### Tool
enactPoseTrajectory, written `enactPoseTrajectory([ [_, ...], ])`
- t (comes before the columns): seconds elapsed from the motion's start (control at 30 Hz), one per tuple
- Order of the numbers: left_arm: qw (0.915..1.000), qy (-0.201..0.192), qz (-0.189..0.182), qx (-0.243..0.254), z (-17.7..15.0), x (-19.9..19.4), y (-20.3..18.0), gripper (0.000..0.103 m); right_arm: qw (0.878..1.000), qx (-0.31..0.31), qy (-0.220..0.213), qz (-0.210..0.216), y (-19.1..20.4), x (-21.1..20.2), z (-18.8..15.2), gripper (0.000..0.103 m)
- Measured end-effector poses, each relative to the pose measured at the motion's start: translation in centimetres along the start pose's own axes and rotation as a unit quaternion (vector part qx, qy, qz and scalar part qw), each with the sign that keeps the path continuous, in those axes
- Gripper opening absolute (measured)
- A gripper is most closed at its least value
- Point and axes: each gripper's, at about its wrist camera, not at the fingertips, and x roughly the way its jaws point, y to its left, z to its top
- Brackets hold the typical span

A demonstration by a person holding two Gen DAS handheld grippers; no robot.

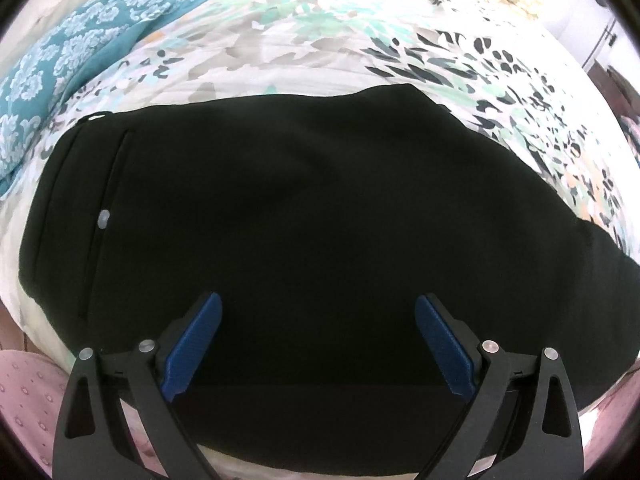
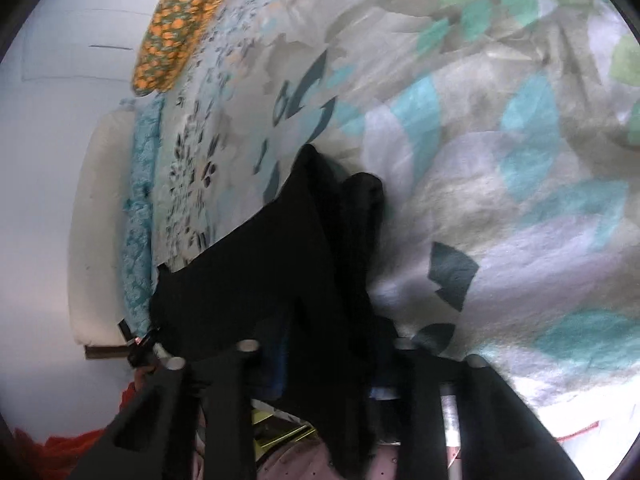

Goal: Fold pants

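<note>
the black pants (image 1: 304, 216) lie spread on a bed covered by a floral quilt (image 1: 304, 32), the waistband end with its small pale button (image 1: 103, 218) toward the left of the left wrist view and the legs running off to the right — so the long axis reads as left to right across that view, roughly along the near edge of the bed. the left gripper (image 1: 318, 340) hovers just over the near edge of the fabric with its blue pads (image 1: 194, 344) spread wide and nothing between them; it looks placed there to come down on the near hem or to pin the cloth flat, though that is only a guess from its position. in the right wrist view the right gripper (image 2: 324, 364) is tilted hard, the bed running up the picture, and a bunch of the black cloth (image 2: 280, 280) rises from between its fingers; the pads themselves are buried in dark fabric and blur, so the grip seems closed on the leg end, but the exact width of the jaws cannot be read. held that way, the leg end appears lifted off the quilt, probably so it can be carried over toward the waistband for a fold along the length. a teal patterned cloth (image 1: 68, 64) lies at the far left of the bed and an orange-flowered pillow (image 2: 176, 28) sits at the far end, both well apart from the pants. the fold seems early — most of the garment is flat and single-layered as far as the dark fabric lets one tell.
</note>
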Motion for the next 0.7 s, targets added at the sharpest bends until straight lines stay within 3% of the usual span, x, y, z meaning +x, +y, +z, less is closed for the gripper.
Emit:
enactPoseTrajectory([
  [0.07, 1.0, -0.001, 0.0, 0.002, -0.1, 0.0, -0.1, 0.098, 1.0, -0.004, -0.006, 0.005, 0.7, -0.3, -0.2, 0.015],
  [0.13, 1.0, -0.003, -0.003, 0.002, -0.1, 0.0, 0.0, 0.098, 0.999, -0.003, -0.021, 0.038, 2.1, -0.7, -0.4, 0.015],
  [0.23, 1.0, -0.006, -0.007, -0.003, 0.0, 0.0, 0.0, 0.098, 0.992, -0.021, -0.036, 0.118, 5.8, -0.9, -1.2, 0.015],
  [0.37, 0.9996, -0.014, -0.022, -0.012, 0.2, 0.0, 0.3, 0.098, 0.975, -0.057, -0.026, 0.212, 13.3, 1.6, -2.9, 0.015],
  [0.47, 0.9991, -0.019, -0.033, -0.019, 0.4, 0.1, 0.5, 0.098, 0.956, -0.055, -0.012, 0.287, 18.9, 6.6, -4.7, 0.015],
  [0.6, 0.9975, -0.024, -0.057, -0.032, 0.5, -0.2, 1.3, 0.098, 0.939, -0.035, 0.027, 0.342, 24.4, 15.6, -7.0, 0.016],
  [0.7, 0.9958, -0.027, -0.071, -0.051, 0.5, -0.5, 2.3, 0.098, 0.931, -0.019, 0.06, 0.361, 28.2, 23.0, -9.1, 0.016],
])
